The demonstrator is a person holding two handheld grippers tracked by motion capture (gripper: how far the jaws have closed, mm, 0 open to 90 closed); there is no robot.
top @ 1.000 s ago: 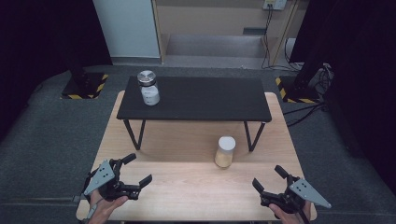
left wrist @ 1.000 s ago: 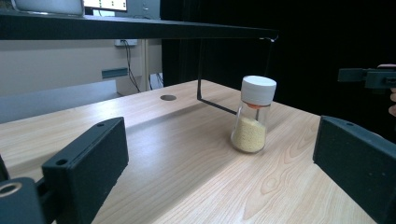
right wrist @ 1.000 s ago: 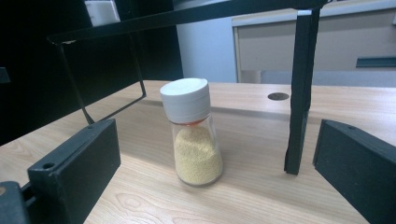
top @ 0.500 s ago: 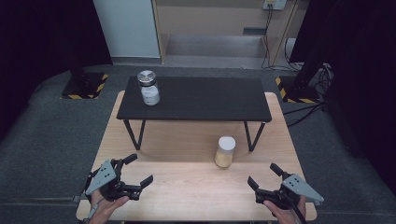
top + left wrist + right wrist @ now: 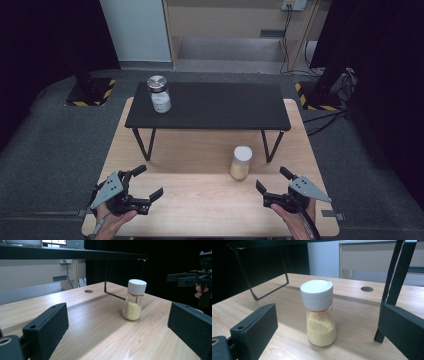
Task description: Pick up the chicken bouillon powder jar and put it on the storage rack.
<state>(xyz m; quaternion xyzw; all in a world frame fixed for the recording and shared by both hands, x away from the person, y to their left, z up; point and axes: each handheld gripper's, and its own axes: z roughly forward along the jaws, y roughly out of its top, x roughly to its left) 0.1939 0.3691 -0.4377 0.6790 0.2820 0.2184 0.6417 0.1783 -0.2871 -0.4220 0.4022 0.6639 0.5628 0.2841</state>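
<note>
Since a second ago the right hand-held gripper (image 5: pixel 272 182) has slid left along the counter (image 5: pixel 200 200) toward the spice jar (image 5: pixel 241 162), jaws spread wide and empty. Near the front left edge, the left hand-held gripper (image 5: pixel 148 181) is likewise released. That jar stands upright beside the black shelf's (image 5: pixel 210 105) right leg; another jar (image 5: pixel 159 95) sits on top.

Shaker jar (image 5: pixel 241 162) on table (image 5: pixel 200 200) before shelf (image 5: pixel 210 106), another jar (image 5: pixel 159 94), perhaps capped, on shelf's left
</note>
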